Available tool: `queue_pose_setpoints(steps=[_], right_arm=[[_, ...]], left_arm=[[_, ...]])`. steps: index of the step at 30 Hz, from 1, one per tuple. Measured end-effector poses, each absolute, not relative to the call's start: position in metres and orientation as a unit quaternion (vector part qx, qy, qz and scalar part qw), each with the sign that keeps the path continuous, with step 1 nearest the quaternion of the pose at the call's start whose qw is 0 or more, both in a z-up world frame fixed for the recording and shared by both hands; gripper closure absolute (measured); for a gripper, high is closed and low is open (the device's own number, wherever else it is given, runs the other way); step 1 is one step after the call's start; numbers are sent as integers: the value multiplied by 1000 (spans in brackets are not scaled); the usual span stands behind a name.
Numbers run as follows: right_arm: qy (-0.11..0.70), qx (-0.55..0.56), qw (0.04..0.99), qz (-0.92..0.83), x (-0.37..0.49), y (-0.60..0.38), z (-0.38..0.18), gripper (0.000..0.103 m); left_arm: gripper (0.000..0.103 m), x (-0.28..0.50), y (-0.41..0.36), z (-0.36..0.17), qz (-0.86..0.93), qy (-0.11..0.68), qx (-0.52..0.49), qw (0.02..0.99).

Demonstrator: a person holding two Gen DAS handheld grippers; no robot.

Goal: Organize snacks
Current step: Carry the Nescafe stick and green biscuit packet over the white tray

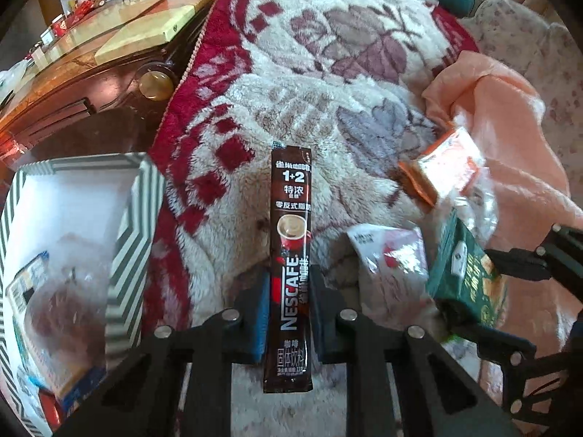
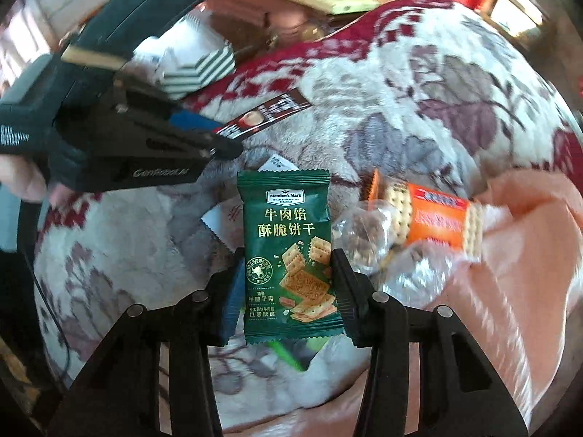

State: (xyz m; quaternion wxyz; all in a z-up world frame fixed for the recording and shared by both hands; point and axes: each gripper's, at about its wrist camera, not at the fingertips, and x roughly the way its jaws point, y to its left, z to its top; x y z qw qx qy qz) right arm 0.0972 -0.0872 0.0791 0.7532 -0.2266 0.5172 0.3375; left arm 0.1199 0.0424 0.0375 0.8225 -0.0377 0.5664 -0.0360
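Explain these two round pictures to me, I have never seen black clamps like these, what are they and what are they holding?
A person holds one set of tongs in each hand, with a wide-angle camera on each looking along its fingers. The left tongs are shut on a long brown Nescafe coffee stick. The right tongs grip a green Member's Mark cracker packet. Beneath lies a fluffy cream-and-red flowered blanket. An orange cracker packet lies nearby, and a striped cardboard box already holds snacks.
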Motion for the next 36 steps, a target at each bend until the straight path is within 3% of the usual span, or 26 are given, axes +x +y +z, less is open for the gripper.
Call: queue_pose_setpoints(steps=[16,36], right_arm=[[493,-131,811,287,39,-75,93,59],[497,-132,795,320,4,-16,94,59]], left_arm=[[82,33,61,81,0,508,-34,861],[82,-27,116,91,63,478,-55,875]])
